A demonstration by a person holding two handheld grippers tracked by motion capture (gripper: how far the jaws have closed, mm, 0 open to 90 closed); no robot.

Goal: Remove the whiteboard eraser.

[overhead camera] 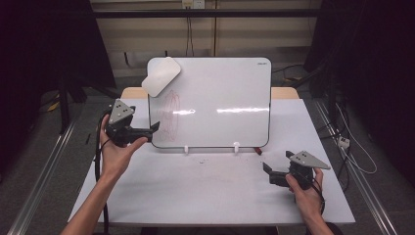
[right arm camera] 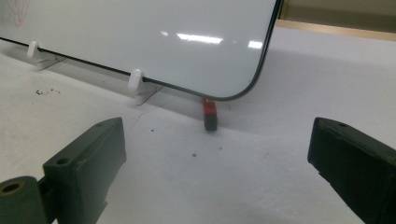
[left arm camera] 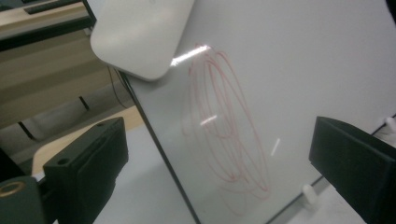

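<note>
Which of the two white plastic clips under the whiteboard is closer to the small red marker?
The right white plastic clip, nearest the small red marker; the left white plastic clip stands farther along the edge.

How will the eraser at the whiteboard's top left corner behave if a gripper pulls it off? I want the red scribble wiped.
The eraser looks flat, rigid and probably light. It clings to the whiteboard with no visible support, so it is likely magnetic and may resist, then release suddenly. Its smooth rounded shell could slip between jaws. The board only leans on small clips, so pulling might tip it.
</note>
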